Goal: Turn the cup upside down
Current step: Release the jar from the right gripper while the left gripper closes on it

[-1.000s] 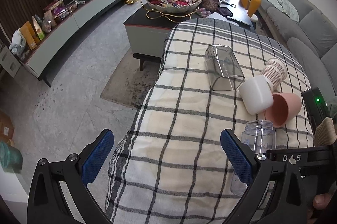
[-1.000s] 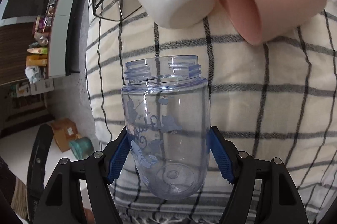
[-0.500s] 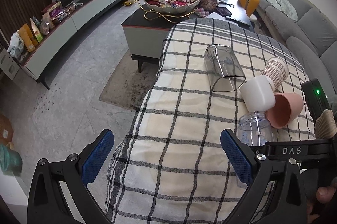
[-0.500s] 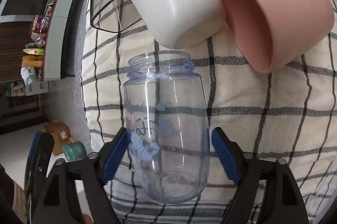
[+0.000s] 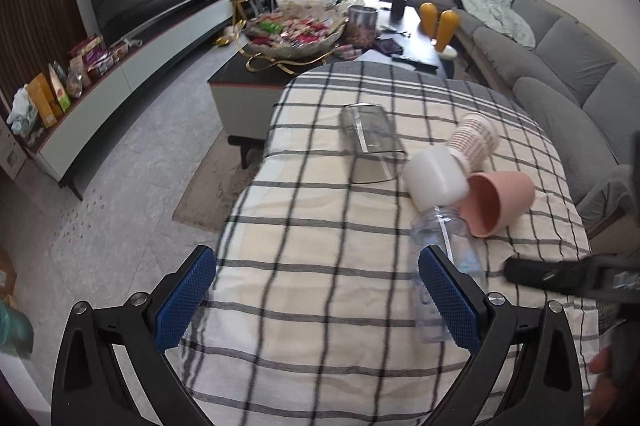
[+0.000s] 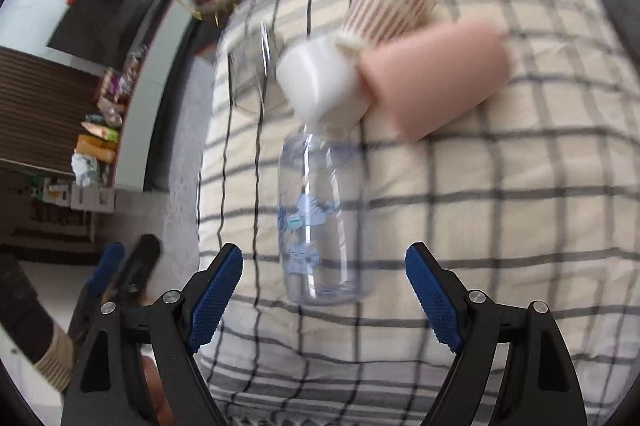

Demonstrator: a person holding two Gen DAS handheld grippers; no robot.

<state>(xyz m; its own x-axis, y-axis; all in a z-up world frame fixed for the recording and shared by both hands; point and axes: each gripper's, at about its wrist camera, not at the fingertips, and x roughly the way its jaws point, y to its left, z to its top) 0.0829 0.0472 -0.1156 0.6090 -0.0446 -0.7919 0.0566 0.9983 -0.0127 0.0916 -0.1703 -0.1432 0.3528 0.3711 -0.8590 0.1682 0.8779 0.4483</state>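
Observation:
A clear plastic jar with blue print (image 6: 318, 222) lies on its side on the checked cloth (image 6: 500, 218), its mouth toward the white cup (image 6: 320, 86). It also shows in the left wrist view (image 5: 444, 258), partly behind my left gripper's right finger. My right gripper (image 6: 324, 300) is open, its pads apart on either side of the jar's base without touching it. My left gripper (image 5: 316, 300) is open and empty above the cloth's near left part. The right wrist view is motion-blurred.
A white cup (image 5: 434, 176), a pink cup (image 5: 496, 200), a patterned paper cup (image 5: 476, 138) and a clear square container (image 5: 372, 142) lie on their sides beyond the jar. A coffee table with a snack bowl (image 5: 294, 34) stands beyond; a grey sofa (image 5: 568, 74) is at right.
My right gripper has opened and let go of the jar, which now lies tipped over on the cloth. The right gripper has drawn back a little. The left gripper stays open.

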